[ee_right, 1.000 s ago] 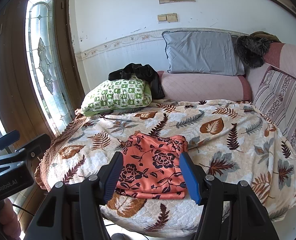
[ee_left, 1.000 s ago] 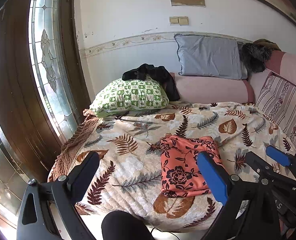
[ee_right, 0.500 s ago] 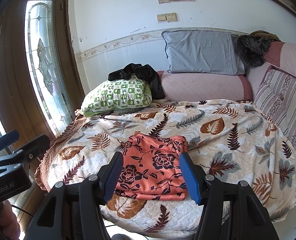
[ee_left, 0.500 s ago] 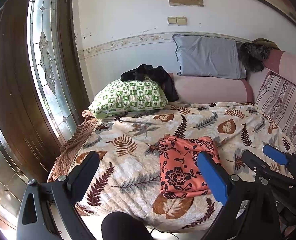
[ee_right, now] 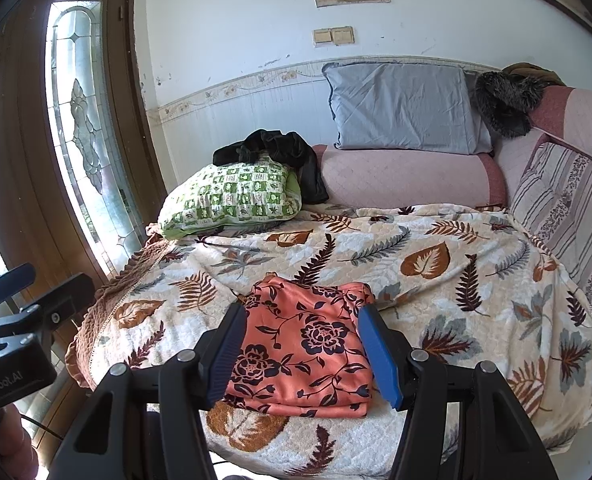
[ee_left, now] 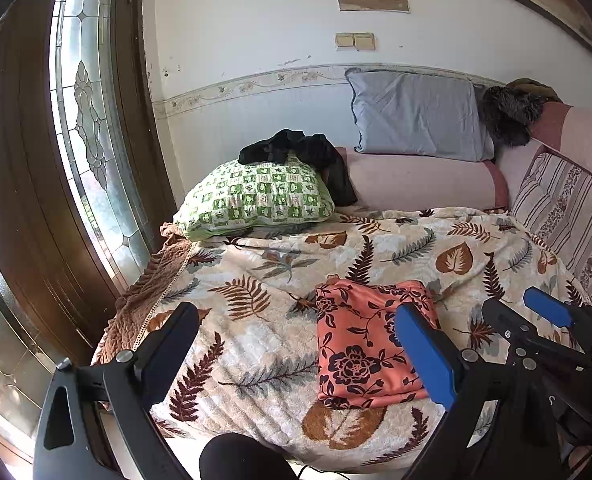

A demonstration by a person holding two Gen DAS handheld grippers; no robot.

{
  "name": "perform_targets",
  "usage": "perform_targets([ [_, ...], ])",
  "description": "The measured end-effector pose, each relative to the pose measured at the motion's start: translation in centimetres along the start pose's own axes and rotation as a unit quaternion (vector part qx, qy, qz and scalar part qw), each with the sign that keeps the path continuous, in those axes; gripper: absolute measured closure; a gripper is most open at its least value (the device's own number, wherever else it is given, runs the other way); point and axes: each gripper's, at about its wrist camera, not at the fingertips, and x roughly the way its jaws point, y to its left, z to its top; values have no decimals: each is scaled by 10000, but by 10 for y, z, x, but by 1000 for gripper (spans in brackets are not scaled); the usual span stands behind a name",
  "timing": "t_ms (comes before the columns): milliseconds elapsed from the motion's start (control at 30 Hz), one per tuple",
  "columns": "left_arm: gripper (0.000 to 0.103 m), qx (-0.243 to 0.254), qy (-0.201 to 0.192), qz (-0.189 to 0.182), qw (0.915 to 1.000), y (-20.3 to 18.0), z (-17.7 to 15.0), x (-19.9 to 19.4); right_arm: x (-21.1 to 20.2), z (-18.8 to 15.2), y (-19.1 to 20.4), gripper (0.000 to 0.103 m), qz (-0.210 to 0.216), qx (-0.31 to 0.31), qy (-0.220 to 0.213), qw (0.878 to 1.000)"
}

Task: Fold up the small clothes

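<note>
Leaf-print bed blanket [ee_right: 435, 264] carries folded orange floral garment [ee_right: 307, 344] — ahead of right hand-held gripper [ee_right: 307, 354], right of left hand-held gripper [ee_left: 296, 354]; both parted, empty.

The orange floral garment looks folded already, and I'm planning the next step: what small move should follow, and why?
Probably reach both tongs toward the black garment on the green pillow. The orange floral garment lies as a neat flat stack on the leaf-print blanket, and the right tongs and left tongs stand open, holding nothing.

Coral garment [ee_right: 307, 348] with dark flowers; cream blanket [ee_right: 435, 280] with brown leaves; green-checked pillow [ee_right: 232, 200]; possibly black clothing [ee_right: 272, 152].
</note>
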Motion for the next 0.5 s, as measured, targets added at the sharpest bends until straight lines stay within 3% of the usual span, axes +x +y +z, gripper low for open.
perform_targets([
  [500, 5, -170, 158, 8, 9997, 8, 15, 33, 34, 16, 10, 41, 140, -108, 151, 9997],
])
